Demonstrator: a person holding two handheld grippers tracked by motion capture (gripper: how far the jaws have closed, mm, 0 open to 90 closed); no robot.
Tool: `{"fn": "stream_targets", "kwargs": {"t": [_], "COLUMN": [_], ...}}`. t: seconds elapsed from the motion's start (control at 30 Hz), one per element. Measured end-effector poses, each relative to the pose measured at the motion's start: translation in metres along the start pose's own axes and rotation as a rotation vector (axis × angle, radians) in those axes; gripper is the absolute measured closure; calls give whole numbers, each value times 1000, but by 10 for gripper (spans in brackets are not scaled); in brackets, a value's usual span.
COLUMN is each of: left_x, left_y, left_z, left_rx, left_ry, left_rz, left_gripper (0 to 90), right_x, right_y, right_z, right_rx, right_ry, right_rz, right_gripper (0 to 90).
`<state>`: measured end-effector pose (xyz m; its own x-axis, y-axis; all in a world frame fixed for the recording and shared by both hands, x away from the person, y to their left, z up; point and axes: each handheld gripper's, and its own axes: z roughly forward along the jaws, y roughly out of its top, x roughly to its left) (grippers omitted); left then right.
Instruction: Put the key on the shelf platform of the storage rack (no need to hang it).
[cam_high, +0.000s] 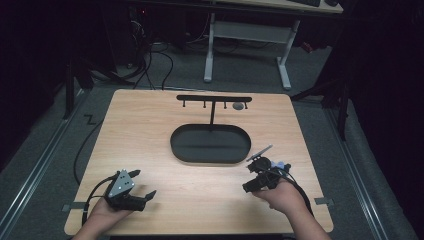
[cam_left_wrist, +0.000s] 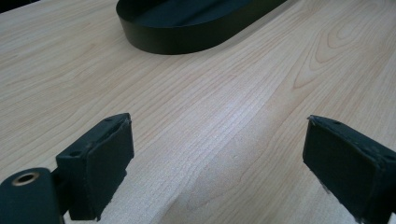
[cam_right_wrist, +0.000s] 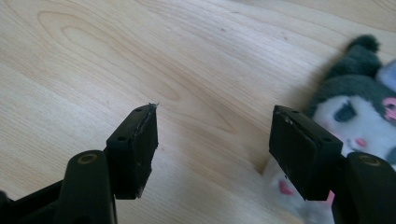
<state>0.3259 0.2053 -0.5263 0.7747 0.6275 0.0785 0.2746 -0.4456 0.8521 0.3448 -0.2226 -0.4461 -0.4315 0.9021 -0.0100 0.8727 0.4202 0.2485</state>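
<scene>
A small plush toy (cam_right_wrist: 359, 112) with a dark grey hood, white face and pink marks lies on the wooden table, just to the right of my right gripper's (cam_right_wrist: 215, 130) right jaw in the right gripper view. That gripper is open, with only bare wood between its jaws. In the high view the right gripper (cam_high: 254, 175) is at the table's front right, with the plush toy (cam_high: 280, 164) beside it. My left gripper (cam_high: 136, 186) rests at the front left, also open. Its jaws stand wide over bare wood in the left gripper view (cam_left_wrist: 219, 140).
A black oval tray (cam_high: 175, 145) sits mid-table, and its wall (cam_left_wrist: 187, 39) lies ahead of the left gripper. Behind it stands a black T-shaped rack (cam_high: 214, 98) with small hooks, and a grey round piece (cam_high: 238, 106) hangs from one. White desk legs stand beyond the table.
</scene>
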Motion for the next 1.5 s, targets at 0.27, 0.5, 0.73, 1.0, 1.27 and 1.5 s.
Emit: {"fn": "stream_targets", "kwargs": {"t": [0.27,0.5,0.73,1.0,1.27,1.5], "left_x": [0,0,-1,-2,-2,-3], "left_y": [0,0,0,0,0,0], "left_z": [0,0,1,1,2,2], "left_rx": [2,4,10,14,19,20], "left_ry": [-1,-2,-4,-6,-5,-3], "left_rz": [2,5,10,17,20,22], "left_gripper": [96,96,96,96,96,96], "right_x": [-16,-30,-42,-52,-58,-59], "right_y": [-7,-15,-21,-31,-34,-31], "right_z": [-15,-22,-24,-11,10,22], "right_rx": [2,0,1,16,45,51], "right_ry": [-33,-61,-70,-56,-31,-30], "right_rz": [44,96,167,214,242,256], "right_gripper": [336,331,287,265,255,223]}}
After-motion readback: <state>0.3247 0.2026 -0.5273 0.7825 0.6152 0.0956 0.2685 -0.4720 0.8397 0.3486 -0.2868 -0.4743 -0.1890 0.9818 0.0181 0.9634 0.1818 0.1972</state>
